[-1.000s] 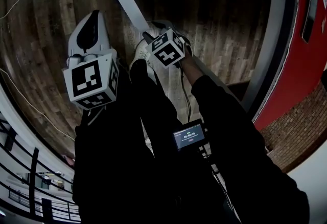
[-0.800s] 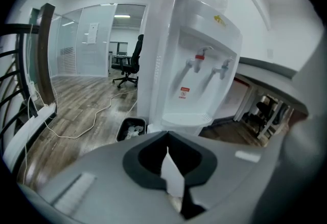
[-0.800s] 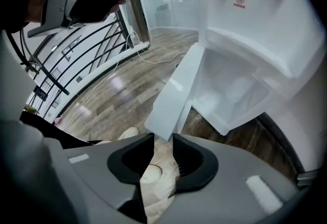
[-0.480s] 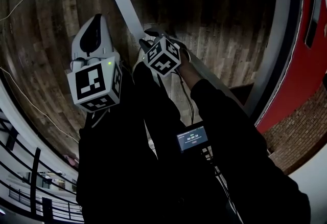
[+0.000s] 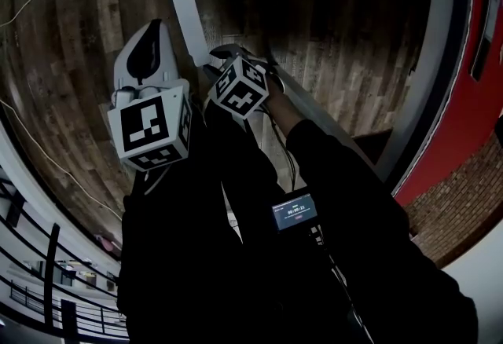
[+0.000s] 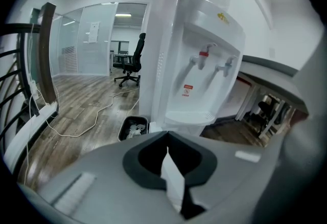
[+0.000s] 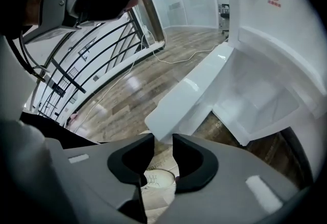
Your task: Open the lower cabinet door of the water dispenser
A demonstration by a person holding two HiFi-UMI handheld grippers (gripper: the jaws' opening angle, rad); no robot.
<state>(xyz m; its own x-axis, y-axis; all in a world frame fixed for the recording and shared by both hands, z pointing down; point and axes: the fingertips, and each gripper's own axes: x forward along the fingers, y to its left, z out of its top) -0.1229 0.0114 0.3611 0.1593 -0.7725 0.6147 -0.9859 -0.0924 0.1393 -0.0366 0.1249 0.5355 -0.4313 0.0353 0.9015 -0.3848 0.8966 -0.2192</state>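
Right gripper (image 7: 163,140): jaws just closed in, now pinching free corner of lower cabinet door (image 7: 196,92). Door stands swung open from water dispenser (image 6: 196,49). Left gripper (image 6: 167,136): jaws pressed together, empty.

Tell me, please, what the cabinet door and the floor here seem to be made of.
The cabinet door is probably moulded plastic, white and glossy: a bright highlight sits on its smooth rounded edge. The floor is wood or wood-look laminate planks, brown with a soft sheen: grain and seams show, but not which.
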